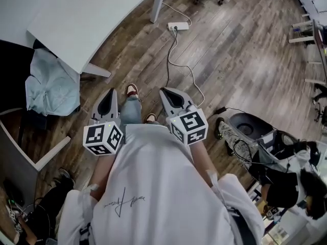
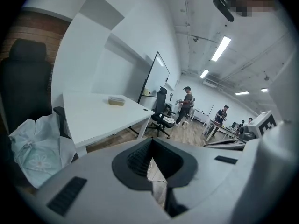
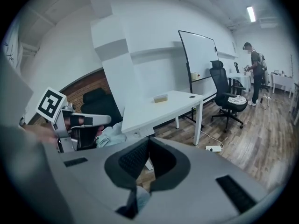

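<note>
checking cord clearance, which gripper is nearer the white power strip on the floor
Right. The power strip lies on the floor almost straight ahead of the right gripper; the left gripper is off to that strip's left, nearer the white desk.

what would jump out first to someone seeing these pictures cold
First, the left gripper and right gripper, side by side at the middle of the head view just ahead of the person's white shirt, both with jaws together on nothing. Then the white table at upper left, and the power strip with its trailing cable on the wood floor beyond the grippers.
</note>
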